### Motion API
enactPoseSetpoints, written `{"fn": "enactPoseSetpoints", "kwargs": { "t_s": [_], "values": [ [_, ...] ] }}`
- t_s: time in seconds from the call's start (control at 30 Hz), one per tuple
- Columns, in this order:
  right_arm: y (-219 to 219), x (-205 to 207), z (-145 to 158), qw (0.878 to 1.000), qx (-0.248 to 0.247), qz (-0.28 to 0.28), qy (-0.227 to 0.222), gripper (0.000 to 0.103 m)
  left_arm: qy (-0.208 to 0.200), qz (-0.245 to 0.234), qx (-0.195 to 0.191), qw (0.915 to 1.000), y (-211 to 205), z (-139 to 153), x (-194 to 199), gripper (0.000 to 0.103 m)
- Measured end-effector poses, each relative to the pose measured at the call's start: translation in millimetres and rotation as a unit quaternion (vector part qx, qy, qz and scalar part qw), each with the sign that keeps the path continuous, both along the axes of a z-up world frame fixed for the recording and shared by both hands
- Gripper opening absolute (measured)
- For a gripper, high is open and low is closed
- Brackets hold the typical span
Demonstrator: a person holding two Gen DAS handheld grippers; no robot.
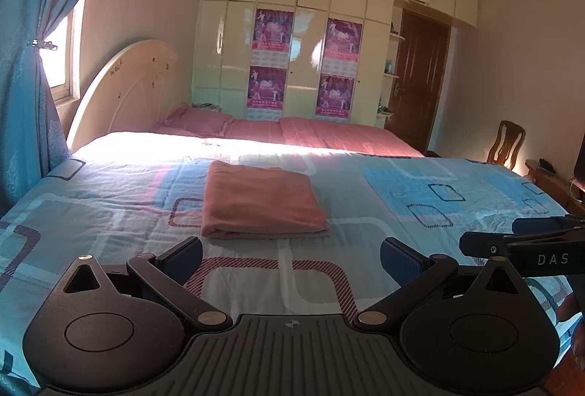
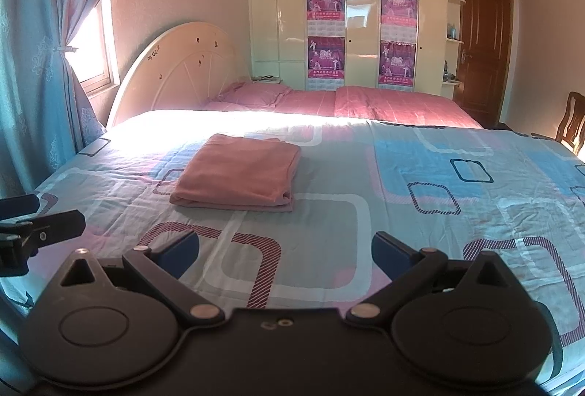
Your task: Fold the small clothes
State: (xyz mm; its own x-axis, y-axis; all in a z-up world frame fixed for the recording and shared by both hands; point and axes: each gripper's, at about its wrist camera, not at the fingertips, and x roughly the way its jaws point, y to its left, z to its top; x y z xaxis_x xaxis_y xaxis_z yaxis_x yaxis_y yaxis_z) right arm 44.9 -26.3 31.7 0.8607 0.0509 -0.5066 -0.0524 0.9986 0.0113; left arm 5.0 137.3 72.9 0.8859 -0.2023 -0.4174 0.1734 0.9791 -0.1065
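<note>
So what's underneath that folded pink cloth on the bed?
The folded pink cloth lies flat on the blue patterned bedspread, whose squares run up to its edges. Whether anything else lies beneath it is hidden. Both grippers hover open, short of it.

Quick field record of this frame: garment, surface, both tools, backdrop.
garment: pink folded cloth, a neat rectangle lying flat, layered edges facing the cameras
surface: bed with blue and grey quilt with rounded-square print, bright sunlit band at its far side
left tool: open, holding nothing, short of the cloth
right tool: open, holding nothing, cloth ahead and slightly to its left
contact: neither tool touches the cloth
backdrop: cream wardrobe with four purple posters, brown door
</note>
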Motion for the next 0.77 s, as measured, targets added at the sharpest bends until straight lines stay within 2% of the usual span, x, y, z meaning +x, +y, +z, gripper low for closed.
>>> {"fn": "enactPoseSetpoints", "kwargs": {
  "t_s": [0.77],
  "values": [
    [-5.9, 2.1, 0.1, 1.000, 0.001, 0.007, -0.003, 0.101, -0.013, -0.010, 0.009, 0.9998, -5.0, 4.2, -0.5, 0.102]
  ]
}}
